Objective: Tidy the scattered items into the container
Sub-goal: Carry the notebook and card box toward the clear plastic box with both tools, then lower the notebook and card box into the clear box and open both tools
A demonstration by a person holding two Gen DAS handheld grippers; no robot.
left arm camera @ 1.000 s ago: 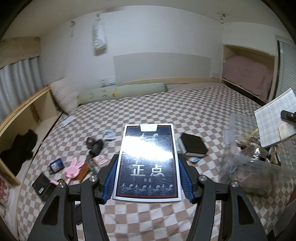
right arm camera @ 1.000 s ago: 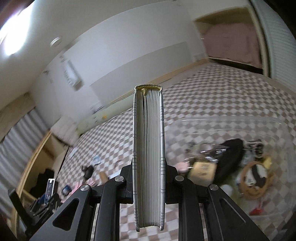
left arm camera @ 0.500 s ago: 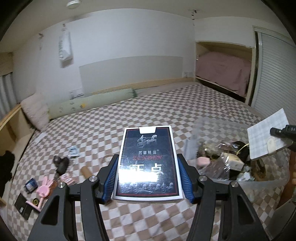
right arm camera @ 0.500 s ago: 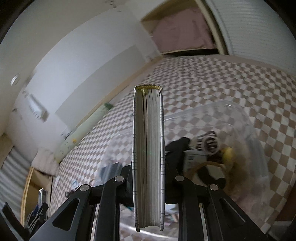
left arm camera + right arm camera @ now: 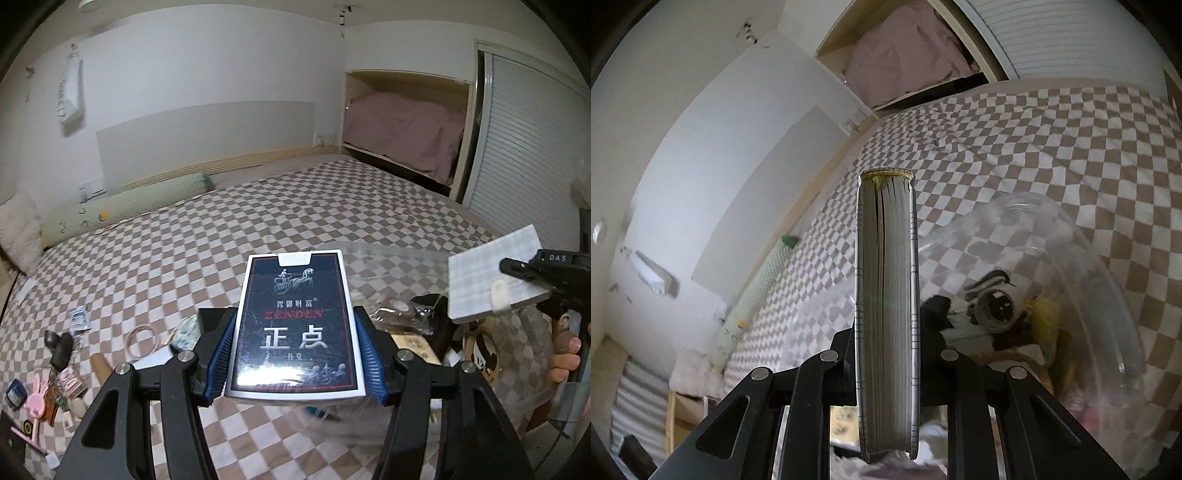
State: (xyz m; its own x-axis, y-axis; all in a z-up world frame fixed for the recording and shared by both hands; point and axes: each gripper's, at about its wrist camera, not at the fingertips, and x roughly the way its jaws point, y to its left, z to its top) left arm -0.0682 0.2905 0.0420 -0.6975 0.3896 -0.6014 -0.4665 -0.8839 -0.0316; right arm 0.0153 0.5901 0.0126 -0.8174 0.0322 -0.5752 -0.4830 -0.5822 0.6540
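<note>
My left gripper (image 5: 295,354) is shut on a dark blue playing-card box (image 5: 293,325), held flat above the bed near the clear plastic container (image 5: 517,332). My right gripper (image 5: 886,354) is shut on a grid-patterned notebook (image 5: 886,314), held edge-on over the clear container (image 5: 1108,280). The notebook also shows at the right of the left wrist view (image 5: 491,273). The container holds several small items, among them a tape roll (image 5: 995,306). Scattered items lie on the bed at the left: a pink bunny toy (image 5: 35,398), a dark object (image 5: 61,347), a ring (image 5: 142,339).
The bed has a brown-and-white checked sheet (image 5: 258,221). A green bolster (image 5: 125,206) and a white pillow (image 5: 18,229) lie by the wall. A niche with pink bedding (image 5: 402,136) and a slatted door (image 5: 524,155) stand at the right.
Both grippers have swung right, toward the clear container. The scattered items have slid to the left edge of the left wrist view. The container now fills more of the right wrist view.
</note>
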